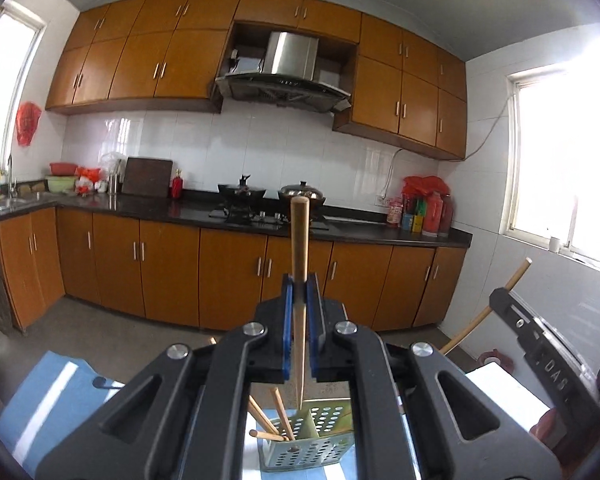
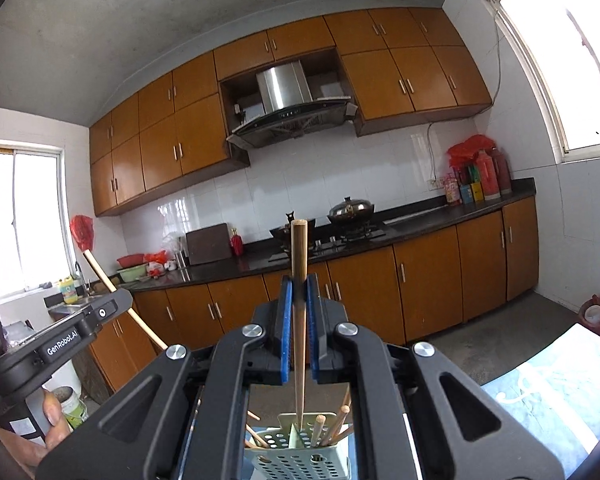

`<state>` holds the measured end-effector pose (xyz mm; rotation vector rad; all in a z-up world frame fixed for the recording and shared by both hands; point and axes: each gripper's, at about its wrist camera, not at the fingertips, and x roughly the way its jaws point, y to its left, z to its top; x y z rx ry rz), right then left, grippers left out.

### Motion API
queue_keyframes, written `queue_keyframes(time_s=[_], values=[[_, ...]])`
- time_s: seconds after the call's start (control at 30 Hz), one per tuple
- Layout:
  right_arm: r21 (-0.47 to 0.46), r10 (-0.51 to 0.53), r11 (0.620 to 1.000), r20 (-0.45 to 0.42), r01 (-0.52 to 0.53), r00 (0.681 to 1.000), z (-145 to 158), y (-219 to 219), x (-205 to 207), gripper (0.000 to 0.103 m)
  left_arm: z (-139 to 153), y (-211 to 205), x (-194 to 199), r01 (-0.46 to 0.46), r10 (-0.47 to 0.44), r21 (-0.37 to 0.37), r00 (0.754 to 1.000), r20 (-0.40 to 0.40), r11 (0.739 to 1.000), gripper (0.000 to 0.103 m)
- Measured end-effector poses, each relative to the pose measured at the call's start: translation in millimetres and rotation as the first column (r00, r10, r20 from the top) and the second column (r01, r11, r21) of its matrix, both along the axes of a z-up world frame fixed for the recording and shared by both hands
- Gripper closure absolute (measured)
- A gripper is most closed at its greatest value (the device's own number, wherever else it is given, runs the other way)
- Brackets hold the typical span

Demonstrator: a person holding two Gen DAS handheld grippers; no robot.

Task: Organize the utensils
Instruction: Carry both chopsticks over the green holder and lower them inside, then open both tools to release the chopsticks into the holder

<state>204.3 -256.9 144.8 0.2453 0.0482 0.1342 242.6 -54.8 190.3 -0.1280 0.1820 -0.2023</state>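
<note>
Hidden and cut-off parts, both wrist views

Perforated green holder (image 1: 318,446): base cut by the lower frame edge, sides behind the left hand-held gripper (image 1: 299,292) body. Held chopstick (image 1: 299,280): mid-length covered by blue pads (image 1: 286,320). Right hand-held gripper (image 2: 299,292) blocks the surface (image 2: 556,376) beneath. Hand (image 2: 54,416) cropped at corner. Bottle labels (image 2: 476,190) unreadable.

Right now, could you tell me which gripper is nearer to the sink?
Left. The left gripper is on the sink side; the right gripper is beside it, farther from the sink.
</note>
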Motion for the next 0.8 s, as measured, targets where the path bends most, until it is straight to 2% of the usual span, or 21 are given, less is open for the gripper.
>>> queue_keyframes(time_s=[0.3, 0.8], values=[[-0.039, 0.007, 0.999, -0.06, -0.009, 0.998, -24.7, 11.3, 24.2, 0.095, -26.5, 3.2, 29.0, 0.001, -0.002, -0.006, 0.998, -0.057, 1.0, 0.096], [-0.041, 0.011, 0.999, -0.111, -0.015, 0.994, -36.8, 15.0, 36.4, 0.095, -62.4, -2.2, 46.0, 0.007, -0.004, 0.02, 0.99, -0.141, 1.0, 0.096]])
